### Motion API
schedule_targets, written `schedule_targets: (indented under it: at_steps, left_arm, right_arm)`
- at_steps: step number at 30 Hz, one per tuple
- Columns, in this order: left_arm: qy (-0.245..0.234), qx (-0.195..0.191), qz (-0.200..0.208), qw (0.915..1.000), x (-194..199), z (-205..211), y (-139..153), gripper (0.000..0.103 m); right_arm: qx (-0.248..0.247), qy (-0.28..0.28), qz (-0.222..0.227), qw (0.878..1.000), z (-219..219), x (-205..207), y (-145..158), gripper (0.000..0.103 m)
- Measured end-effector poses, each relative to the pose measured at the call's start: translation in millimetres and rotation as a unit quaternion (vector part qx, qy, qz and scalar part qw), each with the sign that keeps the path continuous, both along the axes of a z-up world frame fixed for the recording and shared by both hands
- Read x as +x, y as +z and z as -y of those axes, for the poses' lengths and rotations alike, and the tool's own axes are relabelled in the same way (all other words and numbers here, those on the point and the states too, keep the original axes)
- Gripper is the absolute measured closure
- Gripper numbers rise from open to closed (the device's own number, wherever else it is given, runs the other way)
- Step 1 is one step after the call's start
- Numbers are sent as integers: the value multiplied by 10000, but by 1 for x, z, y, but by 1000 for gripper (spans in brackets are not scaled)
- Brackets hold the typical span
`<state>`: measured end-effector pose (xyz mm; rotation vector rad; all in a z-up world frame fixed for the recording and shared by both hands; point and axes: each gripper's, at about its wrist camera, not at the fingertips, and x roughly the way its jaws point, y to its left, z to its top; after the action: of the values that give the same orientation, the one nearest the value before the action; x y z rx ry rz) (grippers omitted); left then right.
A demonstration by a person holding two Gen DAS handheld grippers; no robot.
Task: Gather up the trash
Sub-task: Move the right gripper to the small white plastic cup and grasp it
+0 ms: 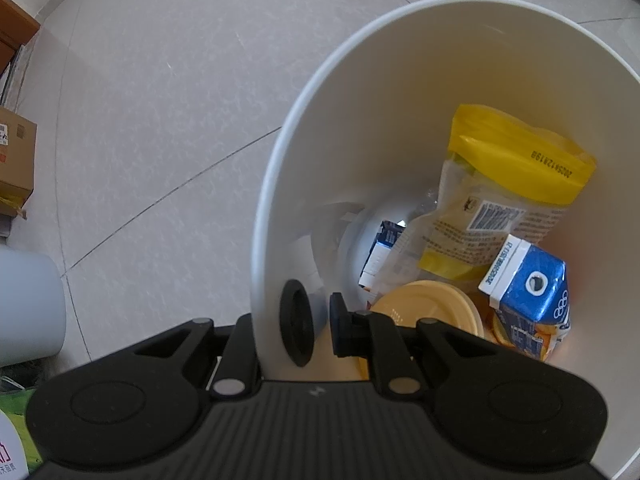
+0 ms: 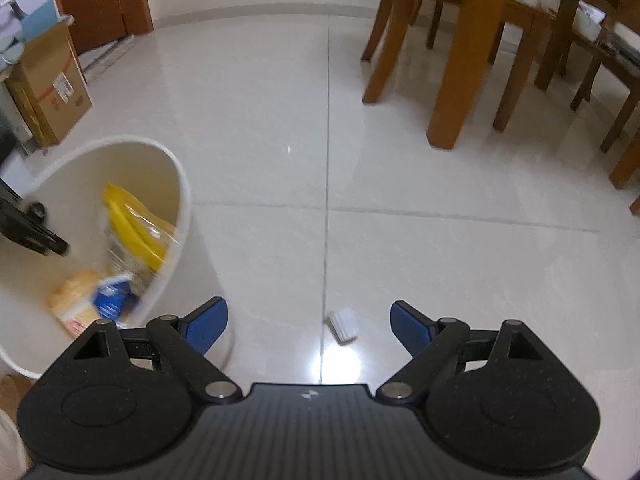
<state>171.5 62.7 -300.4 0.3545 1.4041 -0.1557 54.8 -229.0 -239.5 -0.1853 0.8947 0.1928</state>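
**Bin pinned by its rim, one white scrap left on the tiles**

At your left side, the left gripper (image 1: 316, 326) is clamped on the near wall of the white bin (image 1: 360, 92), one pad outside and one inside, pointing almost straight down. That grip likely serves as a handle, so the bin stays tipped and its mouth faces the side you work from. Inside lie a yellow snack bag (image 1: 516, 168), a blue carton (image 1: 528, 300), a yellow lid (image 1: 428, 308) and a second small carton (image 1: 380, 252) deeper down.

Your right gripper (image 2: 309, 326) is empty, its blue pads spread wide apart and angled at the floor (image 2: 440, 248). A small white ribbed scrap (image 2: 343, 326) lies on the tile between them but farther off, just beside a grout line and a bright glare spot. The wide jaws suit a straddling descent. Nothing touches the scrap yet. Being flat and light, it may slide on the glossy tile, so close low. Wooden chairs (image 2: 460, 60) stand well apart.
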Motion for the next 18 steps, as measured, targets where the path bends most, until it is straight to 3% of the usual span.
schedule_targets:
  at_steps: [11,18]
  left_arm:
    - [-31,34,12,10000,0,2,-1,91]
    - [-47,-17,-13,10000,0,0,0,91]
  right_arm:
    - [-65,-152,-573,9982,29,63,-131,18]
    - [33,-401,-652,9971,34,103,-187,27]
